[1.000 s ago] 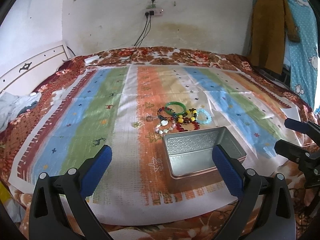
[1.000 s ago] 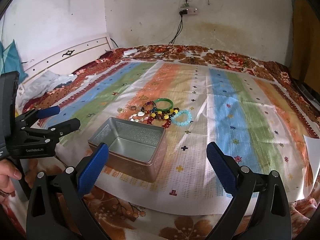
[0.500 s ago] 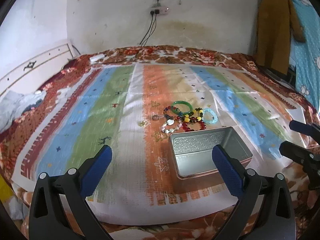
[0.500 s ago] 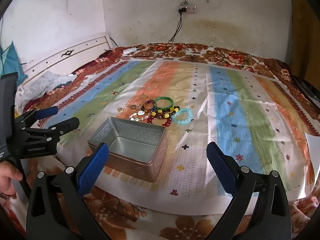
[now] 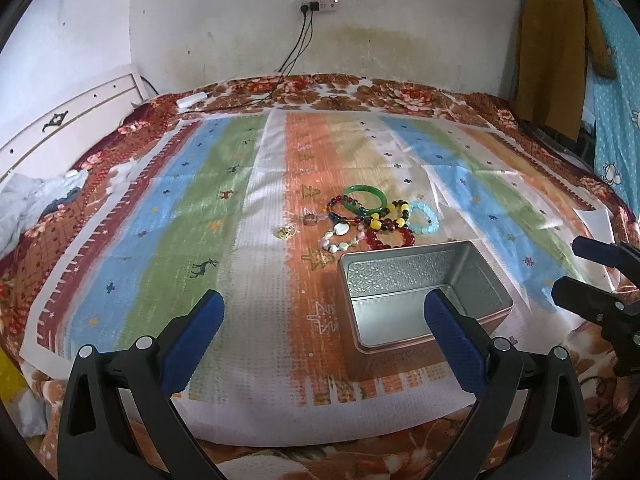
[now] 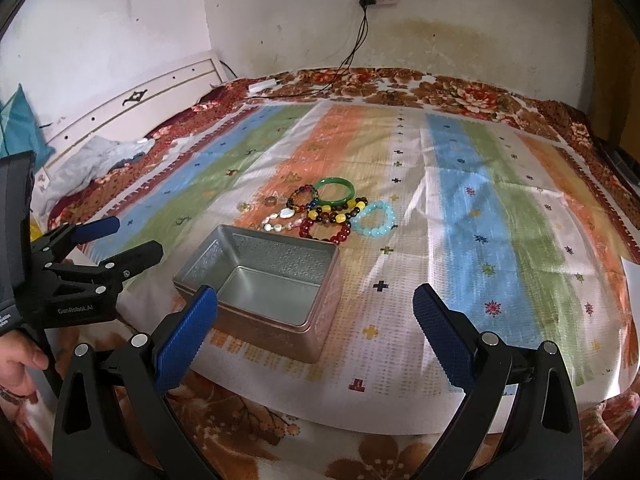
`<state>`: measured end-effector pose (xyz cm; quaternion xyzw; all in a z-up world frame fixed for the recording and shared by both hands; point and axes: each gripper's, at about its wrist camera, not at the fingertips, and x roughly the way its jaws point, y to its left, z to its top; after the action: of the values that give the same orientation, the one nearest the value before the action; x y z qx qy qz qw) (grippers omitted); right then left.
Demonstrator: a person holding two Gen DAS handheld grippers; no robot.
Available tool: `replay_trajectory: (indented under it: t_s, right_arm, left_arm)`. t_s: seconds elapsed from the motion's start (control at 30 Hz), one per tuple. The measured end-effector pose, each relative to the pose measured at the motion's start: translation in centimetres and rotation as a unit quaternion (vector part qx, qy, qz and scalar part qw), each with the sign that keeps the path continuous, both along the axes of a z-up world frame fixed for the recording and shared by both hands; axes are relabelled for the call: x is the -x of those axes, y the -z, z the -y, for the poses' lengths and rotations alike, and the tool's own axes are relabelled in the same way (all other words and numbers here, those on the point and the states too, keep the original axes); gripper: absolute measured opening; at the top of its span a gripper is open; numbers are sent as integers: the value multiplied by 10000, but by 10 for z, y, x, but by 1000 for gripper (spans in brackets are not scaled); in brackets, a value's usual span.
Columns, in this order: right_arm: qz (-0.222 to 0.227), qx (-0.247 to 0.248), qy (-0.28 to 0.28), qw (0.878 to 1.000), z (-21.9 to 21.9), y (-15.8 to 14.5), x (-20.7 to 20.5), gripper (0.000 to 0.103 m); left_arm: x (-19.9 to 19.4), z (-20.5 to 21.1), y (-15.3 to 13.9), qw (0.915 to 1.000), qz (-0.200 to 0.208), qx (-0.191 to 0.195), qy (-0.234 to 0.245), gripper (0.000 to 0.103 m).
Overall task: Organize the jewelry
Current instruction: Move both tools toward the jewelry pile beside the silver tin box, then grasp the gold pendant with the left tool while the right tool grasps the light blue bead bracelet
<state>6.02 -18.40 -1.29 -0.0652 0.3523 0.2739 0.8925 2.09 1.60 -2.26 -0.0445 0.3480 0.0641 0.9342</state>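
Both your left gripper (image 5: 322, 316) and right gripper (image 6: 315, 310) are spread wide, holding nothing. Heads up: the bracelets (image 6: 334, 212) just behind the tin (image 6: 260, 276) overlap, so grabbing one probably drags its neighbours along.

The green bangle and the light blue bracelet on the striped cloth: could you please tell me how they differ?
The green bangle is one smooth solid ring, while the light blue bracelet is a string of round beads. The green bangle lies at the far edge of the jewelry pile; the light blue bracelet lies at its right edge. Both lie flat on the cloth, outside the open tin.
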Motion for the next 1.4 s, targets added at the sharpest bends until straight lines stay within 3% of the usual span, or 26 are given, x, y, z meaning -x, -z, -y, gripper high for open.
replay_trajectory:
  t_s: [0.47, 0.8, 1.13, 1.4]
  right_arm:
    - [190, 42, 119, 9997, -3, -9, -14, 99]
    - [133, 139, 140, 9997, -9, -10, -36, 99]
    - [188, 171, 389, 9989, -12, -14, -70, 99]
    - [-113, 140, 537, 9984, -11, -11, -100, 99]
  left_arm:
    - [-20, -10, 3, 9997, -183, 154, 51, 98]
    - [-58, -13, -4, 9988, -247, -421, 25, 98]
    - [-93, -29, 0, 9984, -458, -342, 25, 98]
    - [-113, -45, 6, 9974, -714, -118, -47, 98]
